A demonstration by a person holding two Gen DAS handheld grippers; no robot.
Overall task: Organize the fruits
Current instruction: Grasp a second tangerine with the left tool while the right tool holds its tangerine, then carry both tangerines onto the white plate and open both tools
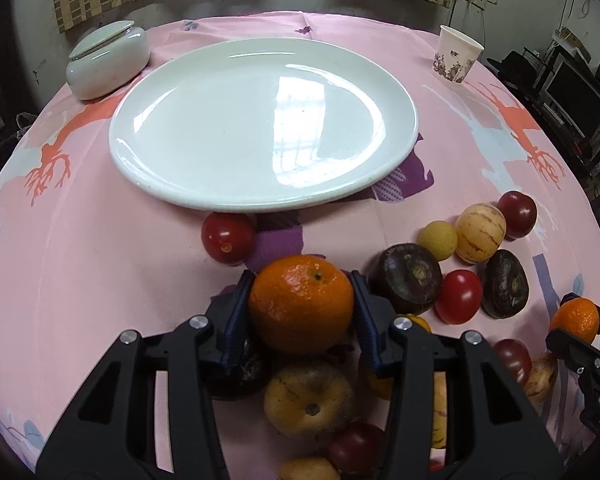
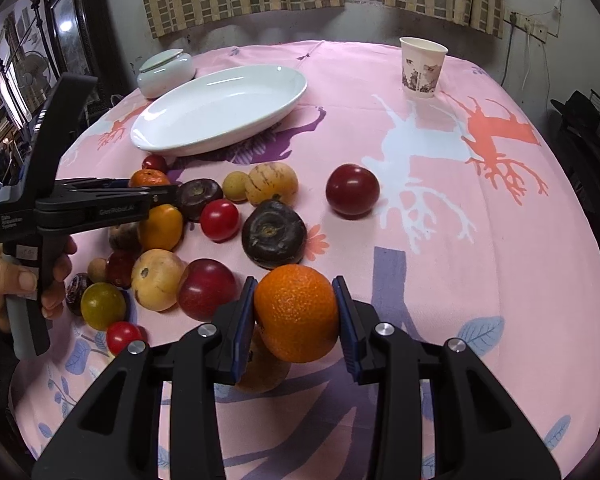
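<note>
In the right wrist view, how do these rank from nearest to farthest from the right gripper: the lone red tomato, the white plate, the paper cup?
From the right gripper, which holds an orange:
1. Lone red tomato, just beyond the gripper, slightly right.
2. White plate, farther back on the left.
3. Paper cup, at the far right edge of the table.

White lettering on left gripper [image 2: 100, 200], left side of right wrist frame: "GenRobot.AI" along the black arm, small "Data Acquisition System" on the body further left. Sticker on its handle too blurred to read. Paper cup [image 2: 422, 68], upper right, shows print, no legible text.
</note>
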